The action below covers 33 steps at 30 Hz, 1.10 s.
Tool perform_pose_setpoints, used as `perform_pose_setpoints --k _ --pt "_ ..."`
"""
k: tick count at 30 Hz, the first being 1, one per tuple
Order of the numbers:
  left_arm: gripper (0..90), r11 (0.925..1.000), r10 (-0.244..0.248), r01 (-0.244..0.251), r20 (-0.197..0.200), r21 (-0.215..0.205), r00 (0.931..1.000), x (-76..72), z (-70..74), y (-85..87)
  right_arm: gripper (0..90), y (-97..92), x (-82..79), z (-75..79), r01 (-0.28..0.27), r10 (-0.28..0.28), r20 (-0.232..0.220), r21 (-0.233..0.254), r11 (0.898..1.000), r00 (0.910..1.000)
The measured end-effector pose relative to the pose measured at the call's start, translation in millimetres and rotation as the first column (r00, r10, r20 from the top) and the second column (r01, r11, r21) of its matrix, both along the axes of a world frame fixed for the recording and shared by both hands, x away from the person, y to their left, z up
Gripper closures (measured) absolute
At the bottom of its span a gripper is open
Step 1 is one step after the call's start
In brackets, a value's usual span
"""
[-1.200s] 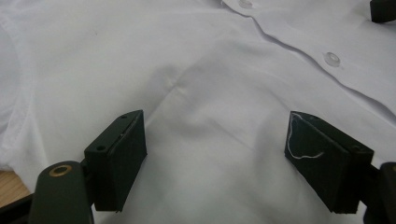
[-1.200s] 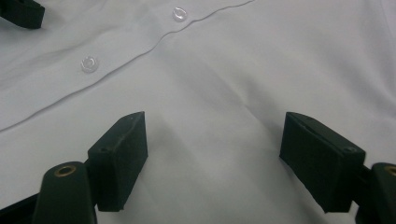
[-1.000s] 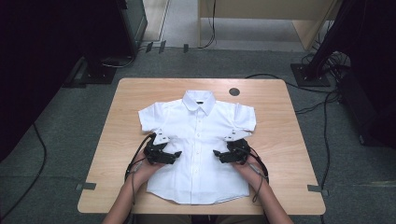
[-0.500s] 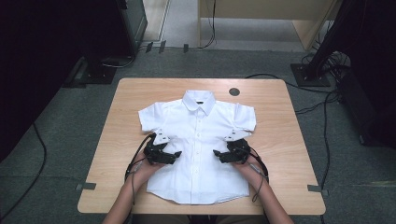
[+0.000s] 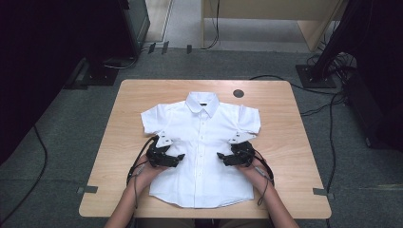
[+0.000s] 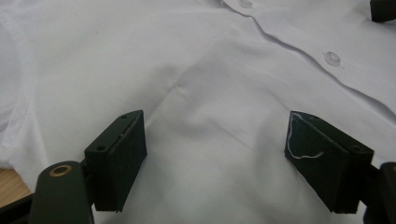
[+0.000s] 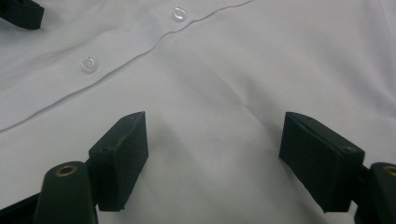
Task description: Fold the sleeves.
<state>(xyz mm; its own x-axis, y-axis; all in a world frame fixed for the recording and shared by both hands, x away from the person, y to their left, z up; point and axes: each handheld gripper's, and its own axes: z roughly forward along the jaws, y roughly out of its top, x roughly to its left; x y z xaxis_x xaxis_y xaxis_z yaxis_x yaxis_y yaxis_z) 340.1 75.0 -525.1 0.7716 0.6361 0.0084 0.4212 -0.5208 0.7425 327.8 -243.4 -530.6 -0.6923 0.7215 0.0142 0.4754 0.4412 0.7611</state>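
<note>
Plainly no brand or readable writing anywhere; a small dark tag sits inside the collar of the white shirt (image 5: 202, 142), too small to read. Shirt lies flat, front up, buttoned, short sleeves spread, at the centre of the frame on the table (image 5: 294, 142), collar toward the upper edge, hem toward the lower edge. Left gripper (image 5: 183, 157), centre left of the frame, rests over the shirt's body and points toward the button placket; in the left gripper view its jaws stand wide apart just above smooth cloth with a faint crease between them, nothing pinched. Right gripper (image 5: 219, 156), centre right, mirrors it, pointing inward; in the right gripper view its jaws are likewise spread wide over plain cloth, gripping nothing, two clear buttons (image 7: 88, 64) up at the upper left. The person's hands come in from the bottom edge, cables looping back along the forearms. Table is light wood with a round dark cable port (image 5: 238, 93) near its upper edge. Grey carpeted floor (image 5: 71, 128) around it, black cables trailing at right, dark stands and a pale wooden desk at the top.
</note>
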Motion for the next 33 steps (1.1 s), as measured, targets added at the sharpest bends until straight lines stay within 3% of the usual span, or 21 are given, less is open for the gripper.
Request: perform_pose_setpoints --k 17,22,29,33 --pt "20.6 1.0000 0.003 -0.003 0.000 0.002 1.0000 -0.9 0.1 0.2 23.8 0.3 -0.7 0.1 0.006 -0.006 -0.001 -0.001 1.000 1.0000" --pt "20.6 0.9999 0.013 -0.013 -0.001 0.000 0.9999 -9.8 -0.1 -0.4 23.7 0.8 -5.2 0.0 0.018 -0.018 -0.002 0.001 1.000 0.9998" --pt "20.5 1.0000 -0.002 0.002 -0.004 -0.003 1.0000 -29.4 -0.3 1.0 22.4 0.2 -24.9 -0.2 0.015 -0.015 -0.003 -0.002 1.000 0.9999" --pt "20.5 0.9991 -0.039 0.039 -0.021 0.015 0.9990 -33.8 2.2 -0.1 21.9 -1.6 -28.6 -0.2 0.000 0.000 -0.005 -0.002 1.000 1.0000"
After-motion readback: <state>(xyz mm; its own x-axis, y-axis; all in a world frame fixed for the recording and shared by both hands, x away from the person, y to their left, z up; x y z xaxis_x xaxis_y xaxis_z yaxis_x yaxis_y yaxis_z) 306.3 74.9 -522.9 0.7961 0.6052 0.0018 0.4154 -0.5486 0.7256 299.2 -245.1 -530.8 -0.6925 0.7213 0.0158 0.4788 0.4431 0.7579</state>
